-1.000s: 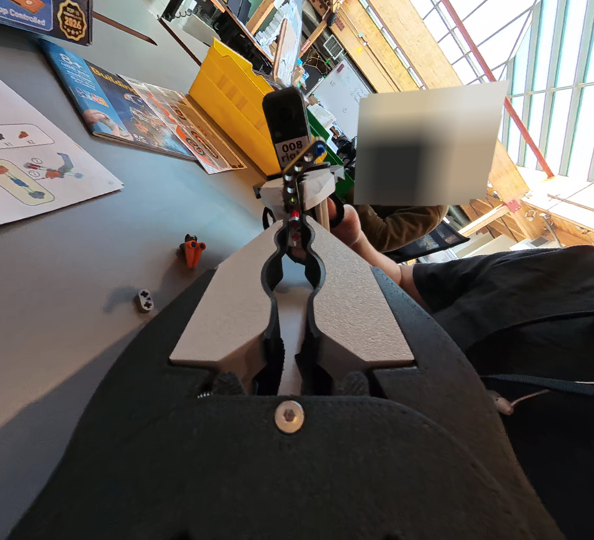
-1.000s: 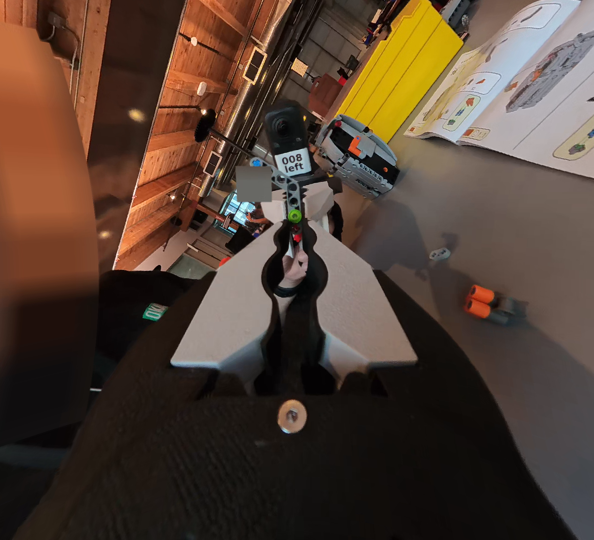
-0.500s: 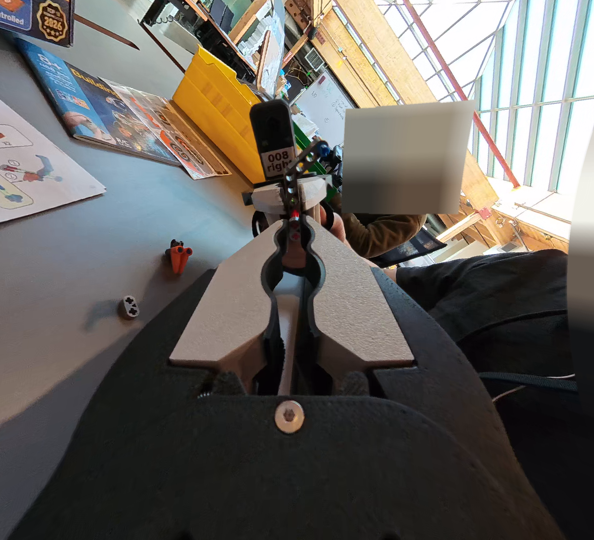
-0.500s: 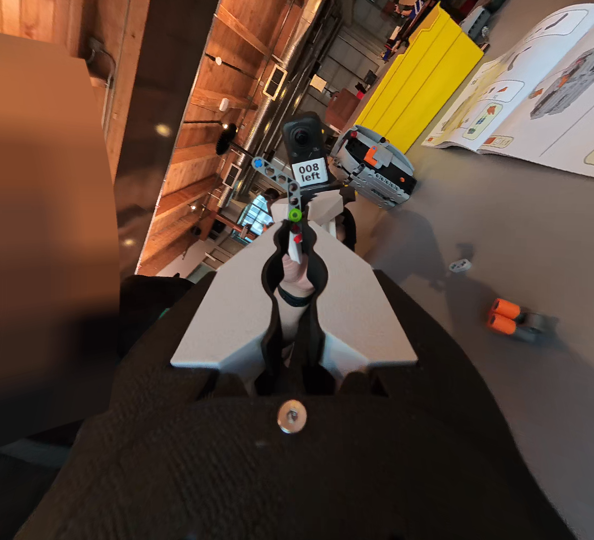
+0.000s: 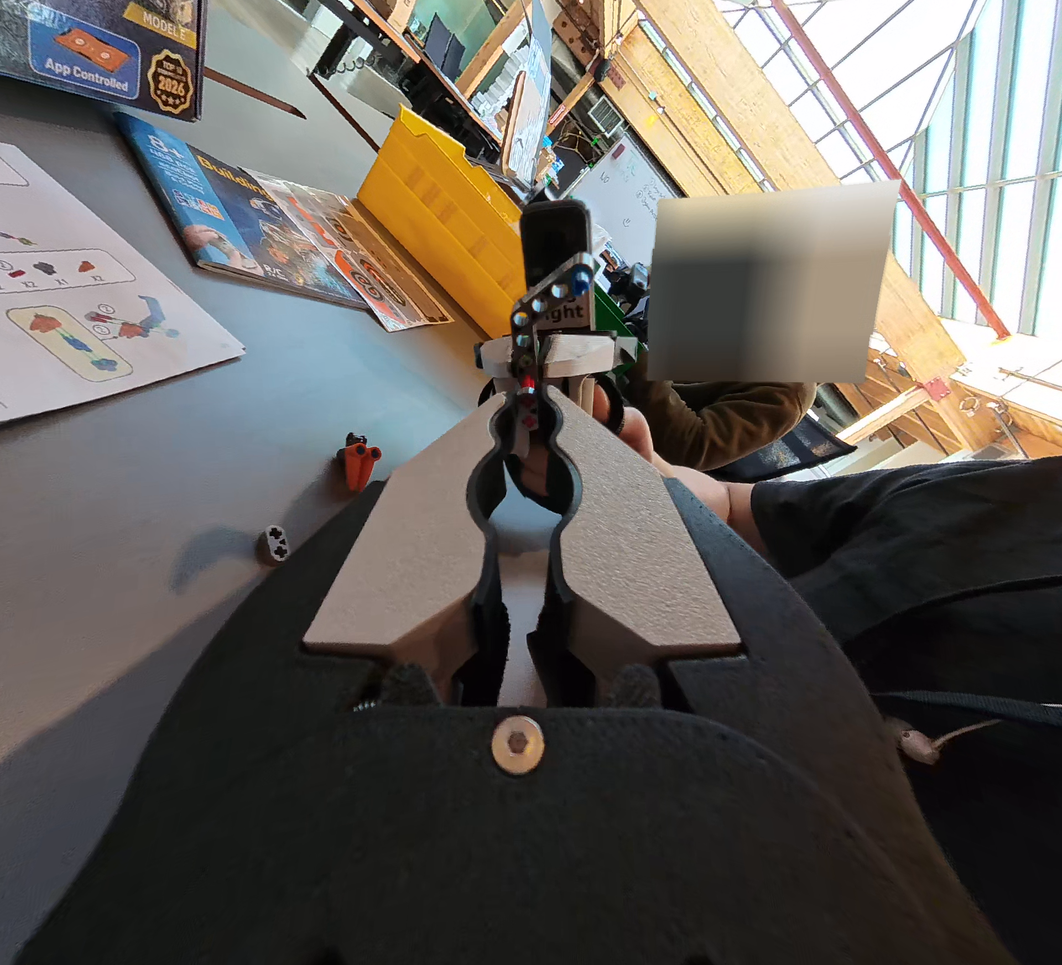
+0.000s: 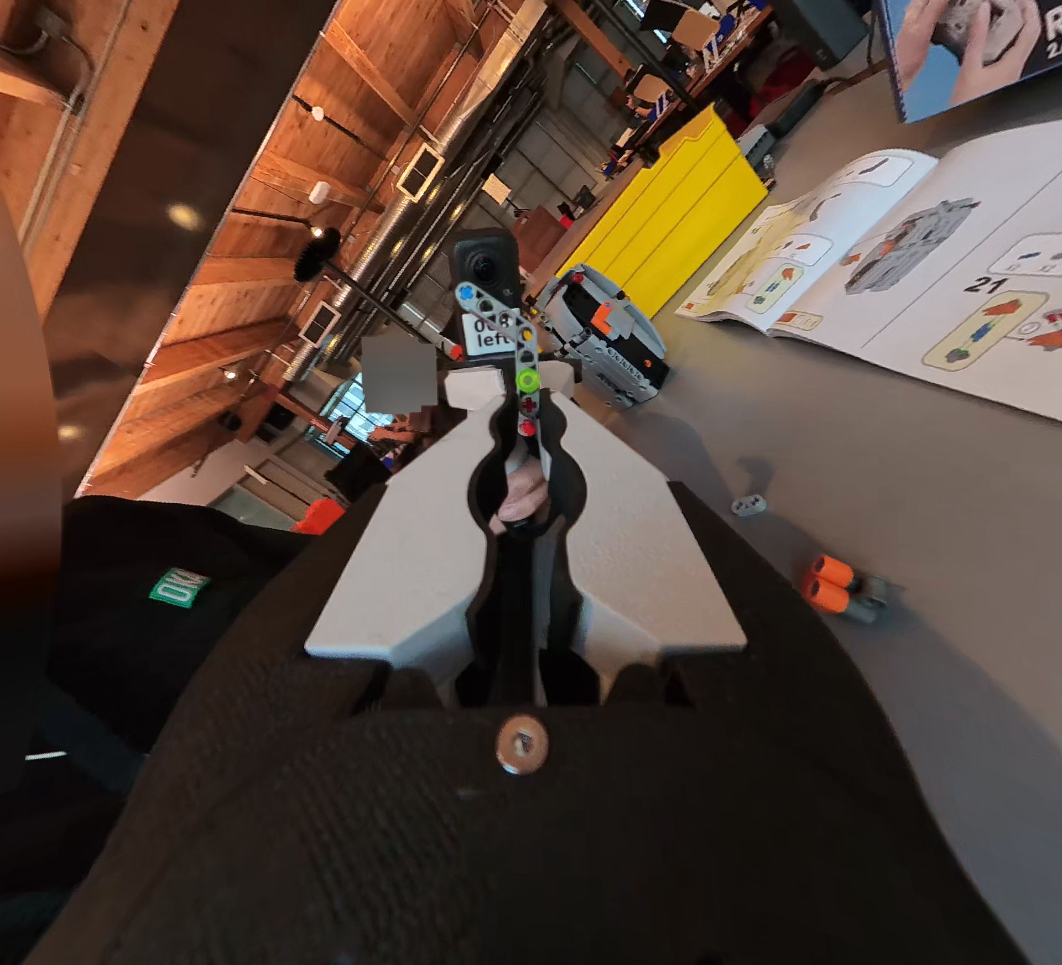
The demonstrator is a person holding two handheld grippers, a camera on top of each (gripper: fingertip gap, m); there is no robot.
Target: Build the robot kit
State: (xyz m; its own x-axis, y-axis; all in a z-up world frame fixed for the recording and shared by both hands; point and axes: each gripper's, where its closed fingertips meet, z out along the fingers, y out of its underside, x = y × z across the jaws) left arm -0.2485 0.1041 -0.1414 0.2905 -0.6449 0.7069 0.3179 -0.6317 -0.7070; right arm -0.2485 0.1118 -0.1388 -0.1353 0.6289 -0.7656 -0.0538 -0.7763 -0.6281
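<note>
Both tools [image 5: 527,409] [image 6: 526,420] still clamp bent beam [image 5: 537,305], now tilted

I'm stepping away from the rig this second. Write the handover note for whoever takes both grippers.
Left gripper: shut on the lower end of the grey bent beam, held up off the table.
Right gripper: facing the left one, shut on the same end of the beam from the other side.
On the beam: a green bush, red pins near the grip and a blue pin at the far tip.
Loose on the table, joined to nothing: orange double-barrel piece, small grey connector.
Farther off: grey model beside the yellow bin, and an open instruction booklet.
</note>
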